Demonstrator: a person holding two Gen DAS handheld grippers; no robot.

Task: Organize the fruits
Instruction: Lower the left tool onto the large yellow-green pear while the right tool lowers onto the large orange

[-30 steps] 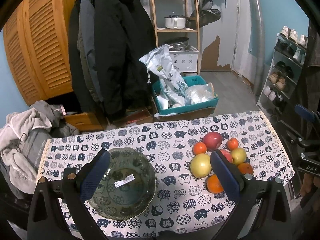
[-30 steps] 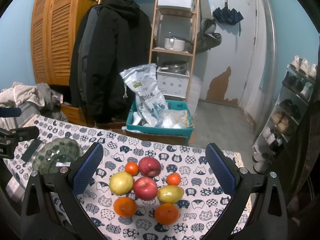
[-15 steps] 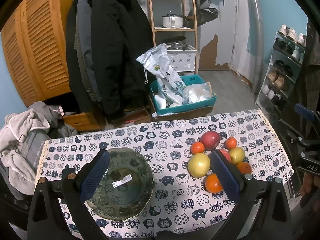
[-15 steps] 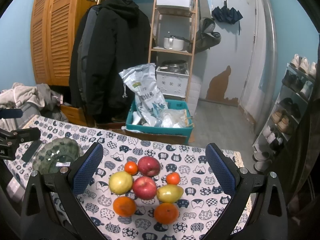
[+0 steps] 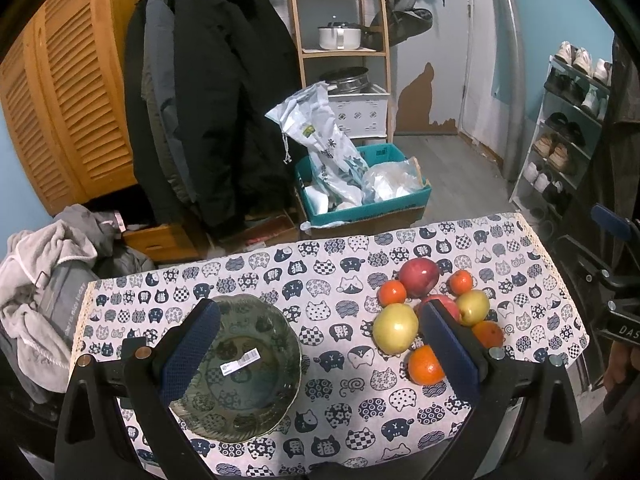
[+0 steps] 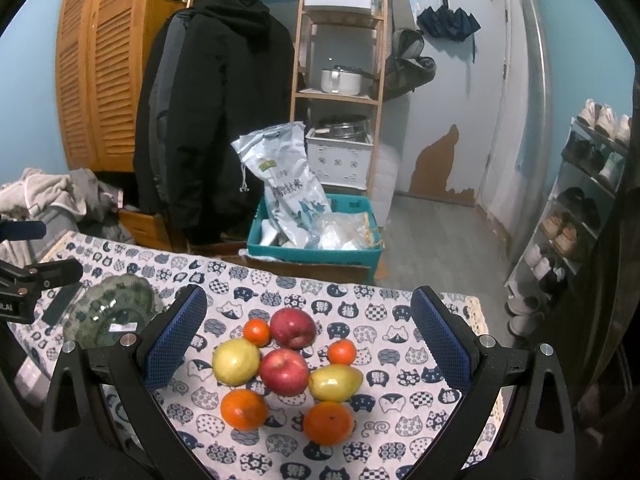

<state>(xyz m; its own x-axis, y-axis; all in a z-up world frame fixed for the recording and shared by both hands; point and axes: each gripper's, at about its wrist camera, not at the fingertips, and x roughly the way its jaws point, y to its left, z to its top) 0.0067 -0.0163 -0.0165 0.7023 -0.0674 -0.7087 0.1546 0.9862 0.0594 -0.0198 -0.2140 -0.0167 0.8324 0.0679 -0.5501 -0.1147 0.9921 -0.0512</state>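
Fruits are sitting clustered on the cat-print tablecloth (image 6: 360, 296), under the right gripper (image 6: 306, 336), its jaws apart and empty. Left gripper (image 5: 320, 344), also apart, is hovering by the glass bowl (image 5: 240, 368) (empty). Best approach: straddling the near orange (image 6: 328, 422) squarely, closing gently.

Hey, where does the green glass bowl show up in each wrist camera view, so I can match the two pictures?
Left wrist view: the green glass bowl sits low and left of centre, partly behind the left gripper's left finger.
Right wrist view: the bowl lies at the left edge, beyond the right gripper's left finger.
Shared landmark: the fruit cluster, with its larger red apple at the far side.
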